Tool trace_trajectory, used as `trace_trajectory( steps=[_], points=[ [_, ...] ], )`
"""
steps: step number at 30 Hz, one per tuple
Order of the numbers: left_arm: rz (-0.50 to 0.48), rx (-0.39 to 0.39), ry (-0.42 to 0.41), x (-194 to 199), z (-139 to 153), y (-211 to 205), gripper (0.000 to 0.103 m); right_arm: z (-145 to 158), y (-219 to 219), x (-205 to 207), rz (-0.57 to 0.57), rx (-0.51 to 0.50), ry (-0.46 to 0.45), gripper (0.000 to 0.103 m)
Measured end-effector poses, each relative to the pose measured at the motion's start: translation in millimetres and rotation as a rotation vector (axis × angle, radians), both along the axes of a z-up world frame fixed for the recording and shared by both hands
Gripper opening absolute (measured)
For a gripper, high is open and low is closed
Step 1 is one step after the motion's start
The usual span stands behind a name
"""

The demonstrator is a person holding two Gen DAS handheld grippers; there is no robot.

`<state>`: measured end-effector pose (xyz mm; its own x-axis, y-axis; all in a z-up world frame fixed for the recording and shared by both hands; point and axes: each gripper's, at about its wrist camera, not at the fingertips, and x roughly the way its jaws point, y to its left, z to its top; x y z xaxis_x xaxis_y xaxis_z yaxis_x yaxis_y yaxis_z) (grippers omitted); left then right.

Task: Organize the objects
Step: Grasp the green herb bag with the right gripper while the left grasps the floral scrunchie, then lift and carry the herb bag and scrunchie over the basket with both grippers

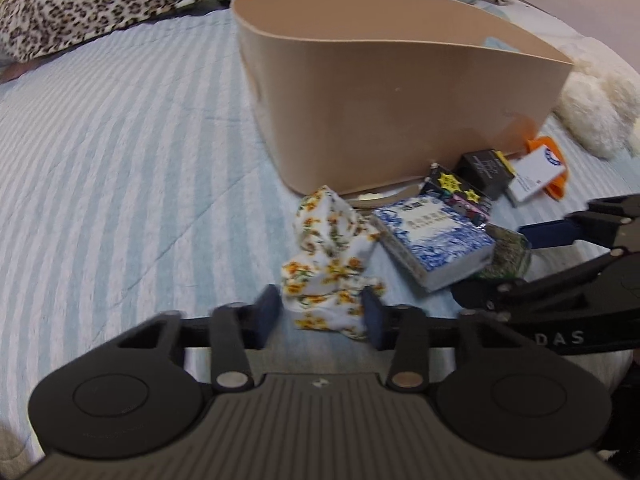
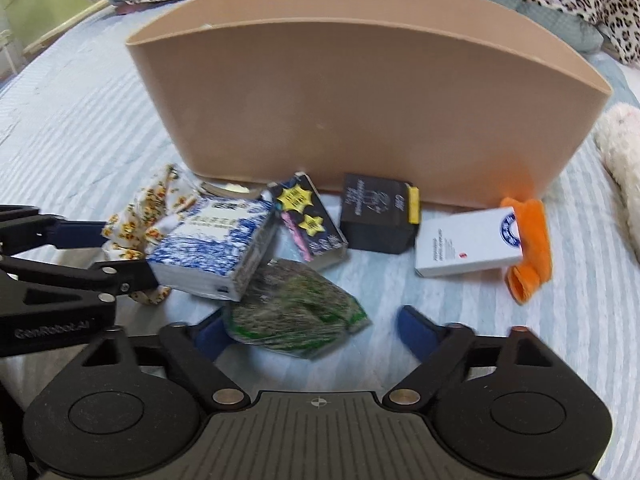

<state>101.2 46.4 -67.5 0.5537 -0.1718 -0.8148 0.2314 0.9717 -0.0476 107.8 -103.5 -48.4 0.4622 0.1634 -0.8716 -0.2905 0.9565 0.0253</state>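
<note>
the tan bin point(image 2: 360, 112) stands on the striped bedcover point(image 1: 120, 160), its inside hidden. left gripper point(image 1: 320, 312) half open around the floral cloth point(image 1: 328, 256); right gripper point(image 2: 312, 328) wide open around the green packet point(image 2: 296, 312).

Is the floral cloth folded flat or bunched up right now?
Bunched up. The floral cloth lies in a crumpled heap on the striped bedcover, between the fingers of the open left gripper, beside the blue-and-white book.

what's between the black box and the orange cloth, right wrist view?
The white box, lying flat on the striped bedding; its right end overlaps the orange cloth. A bare strip separates it from the black box.
</note>
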Motion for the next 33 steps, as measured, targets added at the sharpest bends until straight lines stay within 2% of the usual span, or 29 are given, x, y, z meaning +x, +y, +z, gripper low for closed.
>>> trace_trajectory(
  steps=[1, 3, 4, 6, 10, 15, 17, 21, 25, 33],
  points=[
    [-0.001, -0.008, 0.002, 0, 0, 1, 0.032, 0, 2, -2, 0.010, 0.002, -0.004, 0.068],
    [0.001, -0.028, 0.011, -2, 0, 3, 0.019, -2, 5, -6, 0.024, 0.001, -0.011, 0.064],
    [0.004, -0.036, 0.018, -2, 0, 3, 0.019, -3, 6, -9, 0.029, -0.001, -0.015, 0.062],
    [0.012, -0.041, 0.024, -5, 5, 4, 0.010, -5, 7, -14, 0.031, 0.004, -0.017, 0.056],
    [0.038, -0.044, 0.030, -15, 13, 10, 0.010, -6, 5, -25, 0.021, 0.012, -0.009, 0.055],
    [0.068, -0.060, -0.003, -35, 34, 16, 0.009, -3, -2, -45, 0.005, 0.018, -0.019, 0.054],
    [0.079, -0.069, -0.027, -42, 47, 20, 0.009, -1, -21, -43, -0.009, 0.027, -0.039, 0.054],
    [0.088, -0.075, -0.093, -48, 75, 20, 0.009, 28, -66, -51, -0.046, 0.054, -0.094, 0.054],
    [0.083, -0.081, -0.170, -43, 102, 12, 0.009, 57, -85, -56, -0.080, 0.071, -0.173, 0.054],
    [0.054, -0.062, -0.262, -15, 128, -16, 0.009, 100, -106, -23, -0.132, 0.081, -0.330, 0.054]
  ],
)
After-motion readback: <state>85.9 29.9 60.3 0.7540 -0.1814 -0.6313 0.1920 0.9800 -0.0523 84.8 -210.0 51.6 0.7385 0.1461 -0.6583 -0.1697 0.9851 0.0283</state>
